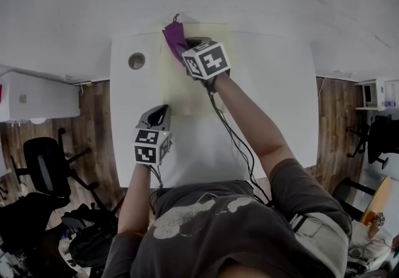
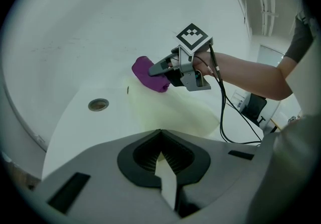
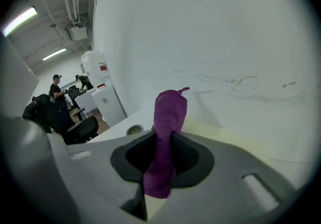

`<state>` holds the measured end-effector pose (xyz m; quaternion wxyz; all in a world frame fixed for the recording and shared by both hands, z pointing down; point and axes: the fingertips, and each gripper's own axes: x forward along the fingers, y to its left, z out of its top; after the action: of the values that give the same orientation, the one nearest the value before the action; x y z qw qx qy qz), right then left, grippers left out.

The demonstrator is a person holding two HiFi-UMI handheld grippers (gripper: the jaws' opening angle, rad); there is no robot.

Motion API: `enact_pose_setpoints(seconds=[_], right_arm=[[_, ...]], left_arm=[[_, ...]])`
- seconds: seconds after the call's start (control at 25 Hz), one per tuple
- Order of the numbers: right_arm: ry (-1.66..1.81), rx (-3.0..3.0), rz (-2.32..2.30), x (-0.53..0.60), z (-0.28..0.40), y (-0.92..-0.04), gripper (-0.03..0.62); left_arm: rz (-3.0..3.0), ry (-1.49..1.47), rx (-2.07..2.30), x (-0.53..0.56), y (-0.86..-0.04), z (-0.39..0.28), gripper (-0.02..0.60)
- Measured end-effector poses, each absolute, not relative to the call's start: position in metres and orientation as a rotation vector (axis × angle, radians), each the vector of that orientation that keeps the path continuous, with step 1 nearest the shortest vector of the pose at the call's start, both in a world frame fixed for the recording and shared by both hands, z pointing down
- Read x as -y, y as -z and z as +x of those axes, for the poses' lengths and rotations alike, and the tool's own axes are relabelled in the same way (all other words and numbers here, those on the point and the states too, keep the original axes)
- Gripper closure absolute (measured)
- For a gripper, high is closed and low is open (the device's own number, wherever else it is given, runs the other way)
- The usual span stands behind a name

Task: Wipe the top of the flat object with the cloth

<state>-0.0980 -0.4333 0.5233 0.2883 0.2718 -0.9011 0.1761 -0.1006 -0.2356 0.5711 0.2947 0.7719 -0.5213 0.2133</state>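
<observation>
Now: wiping | right tool (image 3: 163, 142) clenched on purple fabric cloth (image 3: 168, 115), at far edge of pale-yellow flat mat (image 1: 187, 93) on white bench (image 1: 274, 83) | left tool (image 2: 160, 153) closed, seemingly empty | advice: press cloth flat, use overlapping strokes.

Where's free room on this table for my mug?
Bare: the white table right of the yellow sheet, and a strip beside the round hole. Crowded: the sheet's far end, where the right gripper holds the purple cloth.
</observation>
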Motion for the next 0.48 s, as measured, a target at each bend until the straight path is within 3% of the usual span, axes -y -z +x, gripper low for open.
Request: enact_pose_setpoints(seconds=[0.48], right_arm=[[-0.247, 2.307, 0.654, 0.465, -0.129, -0.541, 0.520]], left_arm=[[2.052, -0.535, 1.380, 0.236, -0.572, -0.102, 0.583]])
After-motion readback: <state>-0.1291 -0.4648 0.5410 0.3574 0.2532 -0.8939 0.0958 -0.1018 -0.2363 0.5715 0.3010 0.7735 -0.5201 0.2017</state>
